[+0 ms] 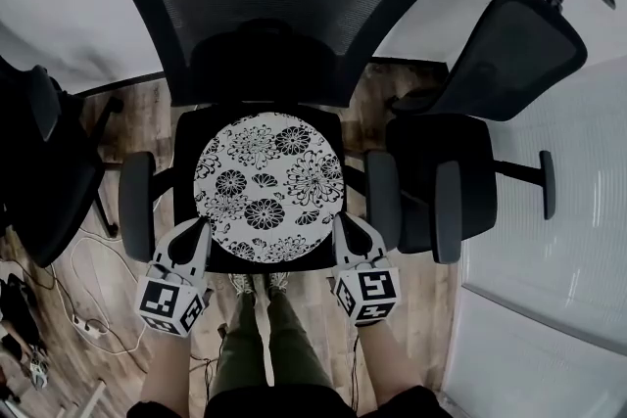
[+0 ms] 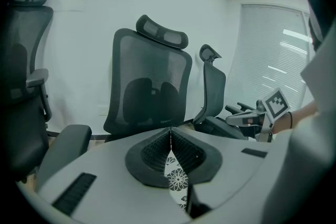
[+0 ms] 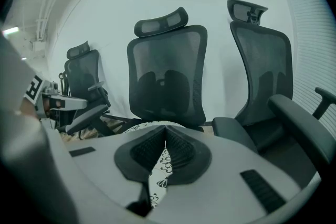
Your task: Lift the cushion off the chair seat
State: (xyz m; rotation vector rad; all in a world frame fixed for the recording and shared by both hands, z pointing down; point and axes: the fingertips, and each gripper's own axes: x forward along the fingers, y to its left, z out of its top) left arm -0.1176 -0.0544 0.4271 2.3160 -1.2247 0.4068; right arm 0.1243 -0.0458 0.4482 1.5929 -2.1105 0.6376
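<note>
- Two grippers sit at the front of the chair seat (image 1: 186,134), one at each near corner of the cushion (image 1: 269,183).
- The cushion is round with a flower print and lies flat in the middle of the seat, between the armrests (image 1: 137,193). Being round, it has no long axis to line up with.
- The left gripper (image 1: 199,230) is at the cushion's near-left rim and the right gripper (image 1: 343,224) at its near-right rim. Both look equally close, so neither hand has the shorter reach.
- From each gripper the cushion lies ahead and inward, toward the backrest (image 1: 274,5).
- In the left gripper view the jaws are pressed together with nothing in them, and the flower print (image 2: 177,181) shows just below the seam.
- The right gripper view shows the same: jaws together and empty, with the print (image 3: 157,171) under them.
- Whether either tip touches the fabric cannot be told.
- In my judgement the jaws must part before either rim can be pinched, and a lift from both sides at once would suit.
</note>
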